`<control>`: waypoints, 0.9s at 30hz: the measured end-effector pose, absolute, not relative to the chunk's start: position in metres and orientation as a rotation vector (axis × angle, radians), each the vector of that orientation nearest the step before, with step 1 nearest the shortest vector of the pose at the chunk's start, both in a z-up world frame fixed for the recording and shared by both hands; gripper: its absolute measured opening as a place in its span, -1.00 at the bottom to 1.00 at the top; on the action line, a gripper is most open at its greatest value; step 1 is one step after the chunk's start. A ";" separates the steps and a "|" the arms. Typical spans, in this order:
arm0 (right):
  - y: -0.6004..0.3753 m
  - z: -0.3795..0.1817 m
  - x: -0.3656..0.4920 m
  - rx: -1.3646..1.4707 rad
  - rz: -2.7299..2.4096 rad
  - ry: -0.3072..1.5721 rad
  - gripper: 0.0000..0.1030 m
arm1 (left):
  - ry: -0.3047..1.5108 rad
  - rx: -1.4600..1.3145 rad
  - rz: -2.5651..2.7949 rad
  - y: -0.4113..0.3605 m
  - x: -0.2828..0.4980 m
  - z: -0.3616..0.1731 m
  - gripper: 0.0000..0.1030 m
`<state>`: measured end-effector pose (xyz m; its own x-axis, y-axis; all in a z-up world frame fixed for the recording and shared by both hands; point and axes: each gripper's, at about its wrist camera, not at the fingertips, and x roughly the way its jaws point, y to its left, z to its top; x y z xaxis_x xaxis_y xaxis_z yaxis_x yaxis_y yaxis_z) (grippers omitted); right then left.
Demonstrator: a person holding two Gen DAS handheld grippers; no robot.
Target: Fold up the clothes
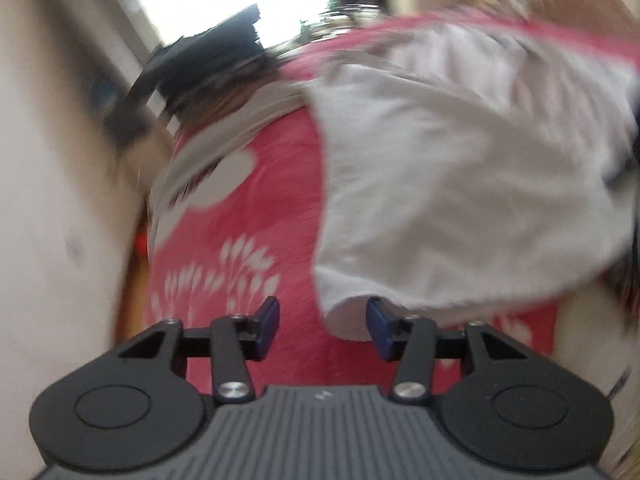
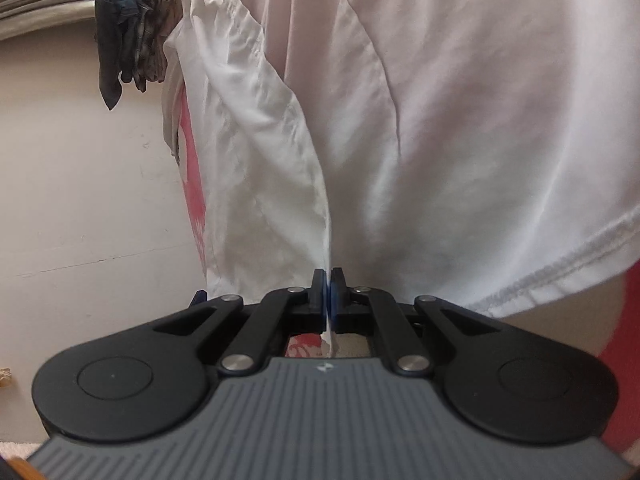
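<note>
Item 1: right gripper (image 2: 329,280). Jaws closed on a thin fold of the white T-shirt (image 2: 460,120); cloth edge runs down between the pads and out below. Rest of the shirt hangs ahead and to its right, stitched hem (image 2: 560,276) low right.

Item 2: left gripper (image 1: 322,318). Jaws apart, holding nothing; a shirt corner (image 1: 348,312) sits in the gap next to the right-hand pad, not pinched. View blurred.

Item 3: red floral blanket (image 1: 256,216) under and beyond the left gripper; shirt spreads over it ahead-right.

Item 4: dark clothes bundle (image 2: 124,40), far upper left of the right gripper.

Handling note (judgement): close left on that corner squarely before lifting, keep right's pinch firm, and hold both edges level so the fold lands w/o creases.
</note>
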<state>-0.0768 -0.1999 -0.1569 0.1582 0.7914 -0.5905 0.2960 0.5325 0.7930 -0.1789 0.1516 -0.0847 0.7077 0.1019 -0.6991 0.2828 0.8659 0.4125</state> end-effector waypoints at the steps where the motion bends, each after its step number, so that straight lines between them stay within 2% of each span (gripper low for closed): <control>1: -0.200 -0.156 -0.078 1.011 0.461 1.417 -1.00 | 0.764 0.602 -0.125 0.143 -0.183 -0.088 -0.03; 2: -0.200 -0.156 -0.078 1.007 0.462 1.415 -1.00 | 0.740 0.654 -0.138 0.137 -0.186 -0.091 -0.07; 3: -0.199 -0.155 -0.078 1.004 0.463 1.413 -1.00 | 0.725 0.676 -0.143 0.134 -0.187 -0.092 -0.26; 4: -0.199 -0.155 -0.078 1.003 0.463 1.411 -1.00 | 0.719 0.681 -0.140 0.134 -0.186 -0.092 -0.69; 5: -0.199 -0.154 -0.078 1.006 0.463 1.407 -1.00 | 0.715 0.666 -0.130 0.135 -0.186 -0.091 -0.89; 6: -0.199 -0.152 -0.078 1.007 0.465 1.400 -1.00 | 0.714 0.617 -0.109 0.141 -0.185 -0.086 -0.94; 15: -0.191 -0.159 -0.082 0.997 0.479 1.439 -1.00 | 0.816 0.139 -0.008 0.195 -0.179 -0.070 -0.98; 23: -0.188 -0.154 -0.082 0.925 0.463 1.423 -1.00 | 0.831 0.274 -0.040 0.181 -0.183 -0.081 -0.98; 27: -0.174 -0.156 -0.081 0.786 0.441 1.435 -1.00 | 0.862 0.322 -0.050 0.176 -0.184 -0.094 -0.98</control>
<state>-0.0807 -0.1738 -0.1562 0.1184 0.6996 -0.7047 0.1830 0.6821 0.7080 -0.1844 0.1762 -0.0944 0.6532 0.0859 -0.7523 0.1726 0.9505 0.2583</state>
